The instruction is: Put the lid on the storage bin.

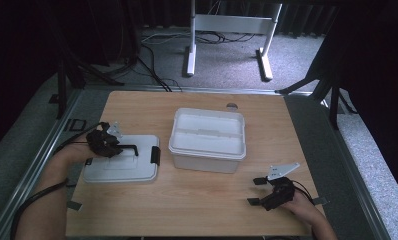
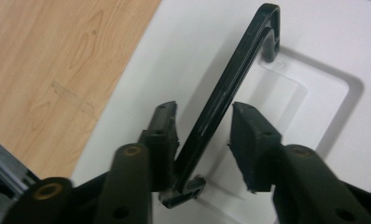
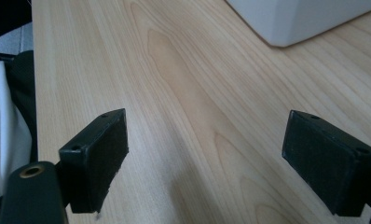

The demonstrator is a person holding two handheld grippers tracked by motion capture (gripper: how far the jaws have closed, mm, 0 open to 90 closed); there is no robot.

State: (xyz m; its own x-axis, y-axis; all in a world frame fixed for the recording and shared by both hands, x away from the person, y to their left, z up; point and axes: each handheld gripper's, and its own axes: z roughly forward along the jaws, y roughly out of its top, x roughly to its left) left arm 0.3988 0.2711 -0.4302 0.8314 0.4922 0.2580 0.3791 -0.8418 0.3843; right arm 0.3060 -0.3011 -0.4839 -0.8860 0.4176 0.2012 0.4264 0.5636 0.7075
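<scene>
The worktop (image 1: pixel 197 200) is carrying every item, and the open white bin (image 1: pixel 208 140) near its centre is serving as the reference landmark for all positions below.

The bin is sitting upright with its mouth facing up (its interior is looking white throughout in the high view). One lower corner of the bin (image 3: pixel 295 23) is showing at the top of the right claw view.

The white lid (image 1: pixel 121 167) is lying flat on the worktop just to the left of the bin, apart from it. A black latch (image 1: pixel 155 156) is sitting on the lid edge that is facing the bin. The black carry handle (image 2: pixel 230 93) is standing raised out of its recess in the lid (image 2: pixel 314 28) top.

The left claw (image 1: pixel 129 148) is hovering over the lid, left of the bin, with its tips pointing toward the bin. In the left claw view, the left claw (image 2: pixel 203 135) is straddling the handle: the bar is running between the two jaws, lying against the left-hand pad, while a gap is remaining at the other pad. The jaws are therefore partly spread and not yet pinching the handle.

The right claw (image 1: pixel 256 191) is resting low over bare worktop (image 3: pixel 197 93), in front of the bin's right end and well apart from it. Its jaws are standing wide apart with nothing between them.
</scene>
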